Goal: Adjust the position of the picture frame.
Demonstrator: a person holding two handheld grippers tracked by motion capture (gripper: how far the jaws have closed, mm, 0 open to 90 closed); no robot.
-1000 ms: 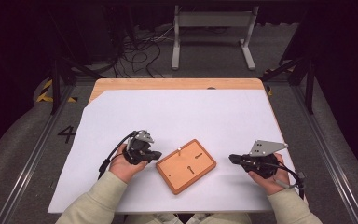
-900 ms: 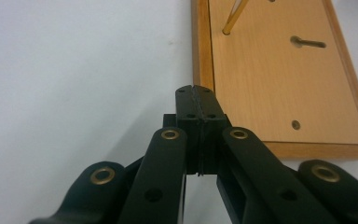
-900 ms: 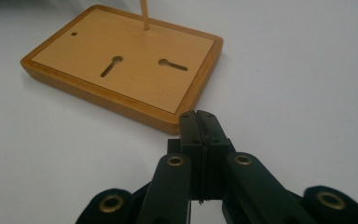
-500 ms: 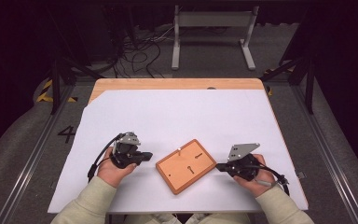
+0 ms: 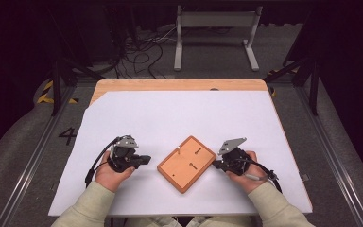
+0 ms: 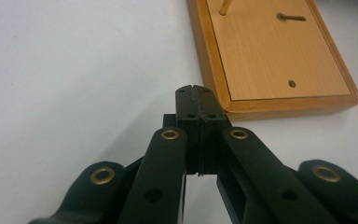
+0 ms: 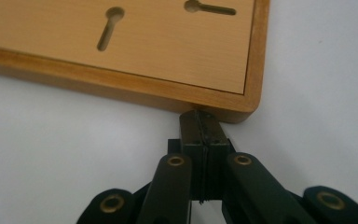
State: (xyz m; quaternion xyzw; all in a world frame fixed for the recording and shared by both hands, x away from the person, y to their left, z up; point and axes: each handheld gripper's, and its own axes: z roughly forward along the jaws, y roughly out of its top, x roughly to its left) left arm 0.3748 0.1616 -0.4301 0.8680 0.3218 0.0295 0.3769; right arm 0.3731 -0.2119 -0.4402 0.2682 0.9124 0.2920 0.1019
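Note:
A flat wooden board (image 5: 187, 163) with keyhole slots lies turned at an angle on the white table near its front edge. A thin peg (image 5: 177, 150) stands up at its far left corner. My left gripper (image 5: 147, 160) lies low on the table just left of the board, jaws shut and empty; in the left gripper view its tips (image 6: 193, 91) sit beside the board's edge (image 6: 279, 105). My right gripper (image 5: 215, 164) is shut and empty at the board's right side; in the right gripper view its tips (image 7: 199, 114) touch or nearly touch the board's corner (image 7: 242, 109).
A white sheet covers the table (image 5: 179, 118), with a wooden strip (image 5: 179, 85) bare along the far edge. Beyond the table are floor cables (image 5: 142, 47) and a grey metal stand (image 5: 212, 28). Dark floor rails (image 5: 33, 156) run along both sides.
Both hands have moved inward toward the board. The right gripper has come left and lower until its tips reach the board's corner; the left gripper closed in slightly from the left. The board stays put.

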